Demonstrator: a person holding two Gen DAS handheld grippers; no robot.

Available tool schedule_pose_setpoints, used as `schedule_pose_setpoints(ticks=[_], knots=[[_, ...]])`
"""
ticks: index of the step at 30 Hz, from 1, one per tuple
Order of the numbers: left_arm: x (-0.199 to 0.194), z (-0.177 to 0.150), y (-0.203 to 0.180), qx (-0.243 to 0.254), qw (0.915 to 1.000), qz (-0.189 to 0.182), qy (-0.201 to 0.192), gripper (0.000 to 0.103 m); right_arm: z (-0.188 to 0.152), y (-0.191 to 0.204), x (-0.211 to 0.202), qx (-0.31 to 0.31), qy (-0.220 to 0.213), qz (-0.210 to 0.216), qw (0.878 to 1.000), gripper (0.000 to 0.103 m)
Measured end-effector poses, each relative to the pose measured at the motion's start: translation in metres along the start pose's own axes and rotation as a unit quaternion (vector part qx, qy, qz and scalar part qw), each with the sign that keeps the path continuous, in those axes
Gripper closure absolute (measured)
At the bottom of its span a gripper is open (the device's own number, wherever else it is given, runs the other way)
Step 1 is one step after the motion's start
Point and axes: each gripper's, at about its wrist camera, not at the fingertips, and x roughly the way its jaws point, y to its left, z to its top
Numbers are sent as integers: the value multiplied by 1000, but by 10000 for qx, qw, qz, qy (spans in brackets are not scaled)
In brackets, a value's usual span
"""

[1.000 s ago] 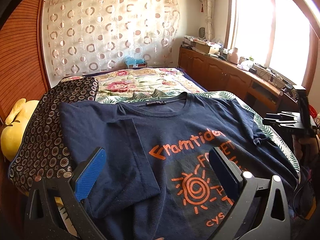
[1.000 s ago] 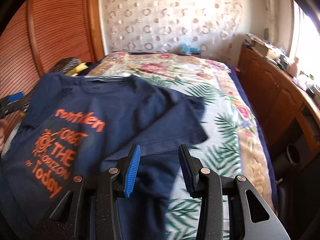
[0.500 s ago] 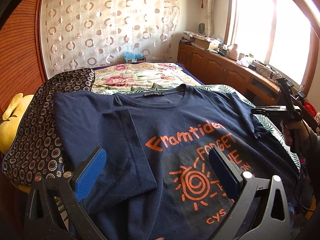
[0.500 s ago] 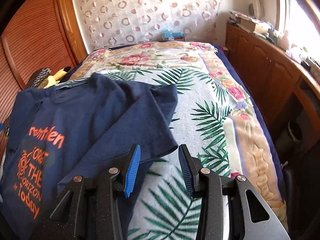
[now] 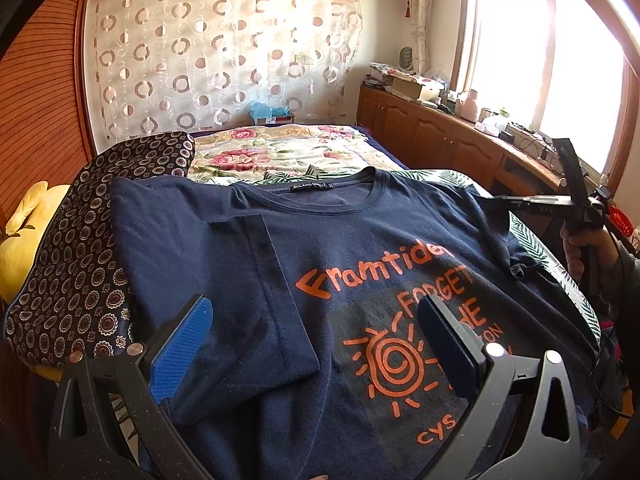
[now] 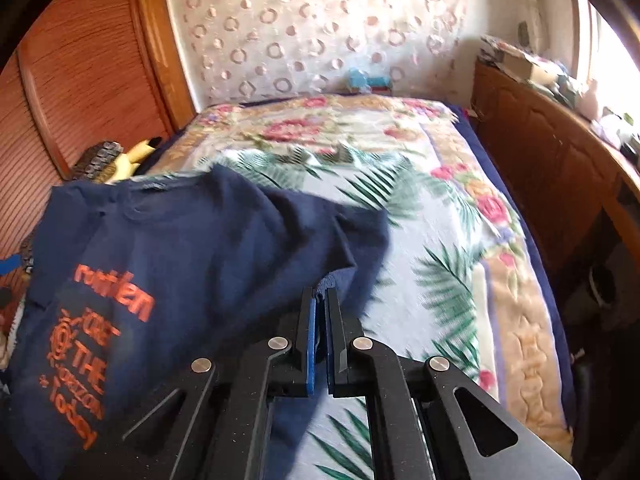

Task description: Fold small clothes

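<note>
A navy T-shirt with orange print lies face up on the bed; its left sleeve is folded in over the chest. My left gripper is open and empty, hovering over the shirt's lower left part. In the right wrist view my right gripper is shut on the hem of the shirt's right sleeve and lifts it off the bedspread. The shirt spreads to the left there. The right gripper also shows at the right edge of the left wrist view.
The bed has a floral and palm-leaf bedspread. A dark patterned pillow and a yellow plush toy lie at the left. Wooden cabinets with clutter run along the right under the window. A wooden wardrobe stands at left.
My right gripper moved forward to the right sleeve and closed on its hem, raising it. My left gripper stayed open, shifting slightly over the shirt.
</note>
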Motion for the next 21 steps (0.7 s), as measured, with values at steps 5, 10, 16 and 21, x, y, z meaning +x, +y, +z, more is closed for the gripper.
schedule_pose_setpoints(ticks=[5, 10, 16, 21], knots=[[-1, -1, 2, -25, 10000, 16, -10, 0, 18, 27, -5, -316, -135, 228, 9992, 100], [-3, -2, 7, -72, 10000, 37, -21, 0, 37, 63, 2, -684, -129, 444, 9966, 100], [-3, -4, 13, -114, 9999, 58, -3, 0, 52, 88, 15, -889, -73, 617, 9941, 100], [-1, -4, 16, -123, 9999, 73, 22, 0, 62, 71, 18, -810, -184, 298, 9961, 49]])
